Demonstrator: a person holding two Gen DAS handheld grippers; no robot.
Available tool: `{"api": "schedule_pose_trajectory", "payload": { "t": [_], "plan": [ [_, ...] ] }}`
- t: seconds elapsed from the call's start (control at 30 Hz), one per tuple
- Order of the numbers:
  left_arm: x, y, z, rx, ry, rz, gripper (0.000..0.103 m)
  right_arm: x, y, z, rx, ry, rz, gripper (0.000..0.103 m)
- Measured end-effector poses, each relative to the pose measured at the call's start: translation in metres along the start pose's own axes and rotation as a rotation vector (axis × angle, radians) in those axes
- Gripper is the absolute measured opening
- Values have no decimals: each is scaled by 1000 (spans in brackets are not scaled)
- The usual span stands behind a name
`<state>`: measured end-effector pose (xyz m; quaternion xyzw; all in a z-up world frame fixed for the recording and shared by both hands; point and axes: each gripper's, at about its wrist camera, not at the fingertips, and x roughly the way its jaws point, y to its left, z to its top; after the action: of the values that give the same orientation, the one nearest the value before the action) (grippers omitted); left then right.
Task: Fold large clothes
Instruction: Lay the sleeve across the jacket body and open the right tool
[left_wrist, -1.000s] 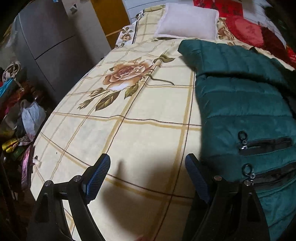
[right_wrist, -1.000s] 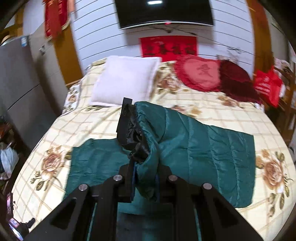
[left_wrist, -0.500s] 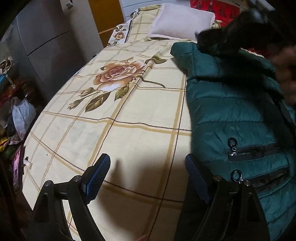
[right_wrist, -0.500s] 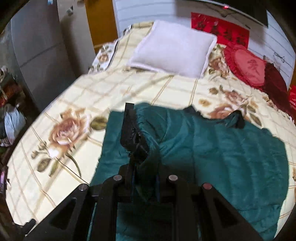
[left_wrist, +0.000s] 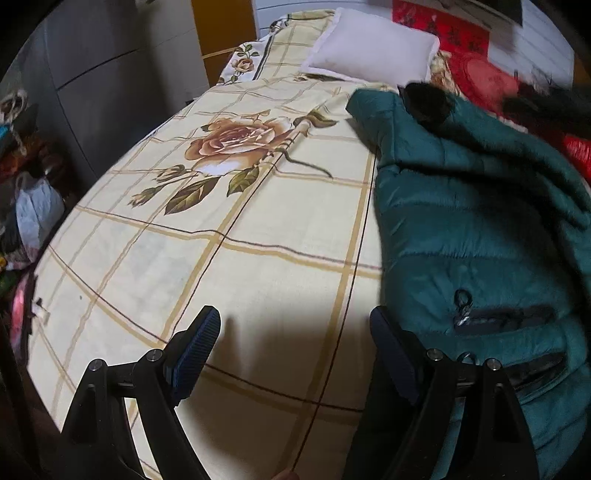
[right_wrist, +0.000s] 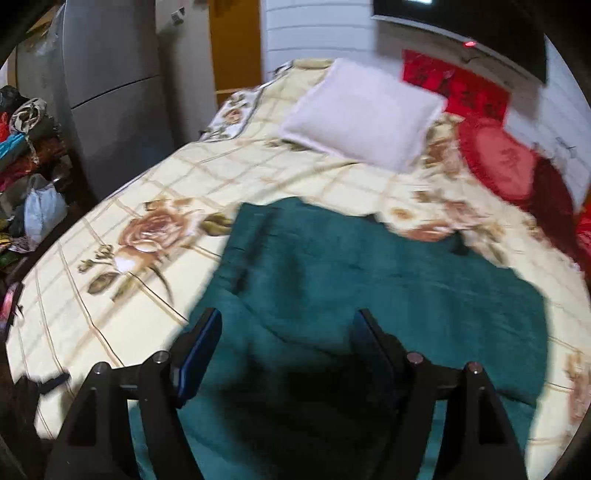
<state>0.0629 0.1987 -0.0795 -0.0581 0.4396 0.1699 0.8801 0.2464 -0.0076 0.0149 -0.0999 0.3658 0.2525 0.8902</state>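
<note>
Covering most of both views, the bed (left_wrist: 258, 266) wears a cream checked blanket printed with big roses, and the green jacket (right_wrist: 351, 295) lies flat on it, toward the bed's right half. Seen from the right wrist camera, the jacket spreads as a wide teal slab whose far edge reaches toward the white pillow (right_wrist: 365, 122), with a red cushion (right_wrist: 498, 162) to the pillow's right and a dark screen (right_wrist: 461, 33) on the wall above; this view is blurred. Only the left wrist camera shows the jacket's quilted seams, its dark pocket zips with ring pulls (left_wrist: 463, 299), and a patch of black lining or trim at its far end, near the pillow (left_wrist: 369, 46). That camera also takes in more bare blanket left of the jacket, including one large rose (left_wrist: 236, 142). A grey cabinet (right_wrist: 110, 74) stands beyond the bed's left edge, and bags and clutter (left_wrist: 33, 206) sit on the floor beside it in both views. The left gripper (left_wrist: 295, 354) hovers low over bare blanket just beside the jacket's left edge, its fingers spread wide with nothing between them, the right finger (left_wrist: 391, 354) close against the jacket's side. The right gripper (right_wrist: 286, 350) hangs over the near part of the jacket, tilted down at it, its fingers likewise wide apart and holding nothing.
</note>
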Motion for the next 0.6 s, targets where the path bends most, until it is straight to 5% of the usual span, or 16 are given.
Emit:
{"api": "schedule_pose_trajectory", "payload": {
  "t": [0.3, 0.47, 0.6],
  "plan": [
    [-21, -20, 50, -58, -44, -226, 65, -68, -182, -84, 266, 3, -232, 77],
    [-15, -60, 106, -1, -76, -326, 65, -78, -236, -143, 456, -58, -237, 77],
    [-10, -91, 147, 28, -141, -361, 65, -69, -267, -161, 624, 12, -201, 77]
  ]
}}
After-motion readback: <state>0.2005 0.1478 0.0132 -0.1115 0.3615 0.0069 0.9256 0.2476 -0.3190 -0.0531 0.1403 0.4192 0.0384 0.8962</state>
